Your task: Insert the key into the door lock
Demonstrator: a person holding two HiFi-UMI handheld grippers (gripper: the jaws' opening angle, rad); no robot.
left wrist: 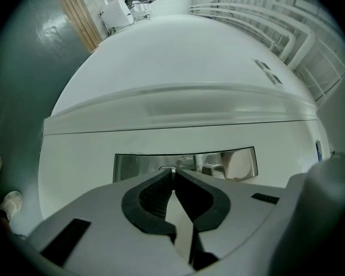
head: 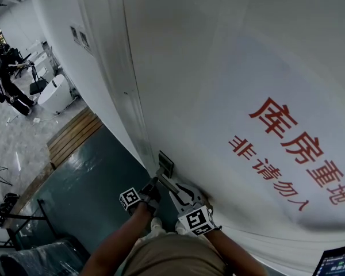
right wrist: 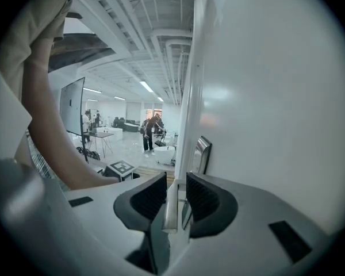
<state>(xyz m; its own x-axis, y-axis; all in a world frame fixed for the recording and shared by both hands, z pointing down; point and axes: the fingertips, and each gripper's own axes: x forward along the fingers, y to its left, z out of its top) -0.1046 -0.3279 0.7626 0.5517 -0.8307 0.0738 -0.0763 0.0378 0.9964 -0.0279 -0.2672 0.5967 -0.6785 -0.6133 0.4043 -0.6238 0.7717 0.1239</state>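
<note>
Two-handed insertion step, key not yet seated.
On the door point(head: 218, 56), the right hand-held gripper point(right wrist: 175, 180) clamps the door handle point(right wrist: 170, 209); the left hand-held gripper point(left wrist: 172, 175), pinching the key point(left wrist: 169, 169), faces the lock plate point(left wrist: 132, 165). Next, probably: align the key, then push straight in.

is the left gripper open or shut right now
Shut: on the left gripper the pads meet around a thin metal sliver at the lock plate.

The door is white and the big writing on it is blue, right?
Not quite. The door is white, but the big writing on it is red, not blue. The head view shows it.
</note>
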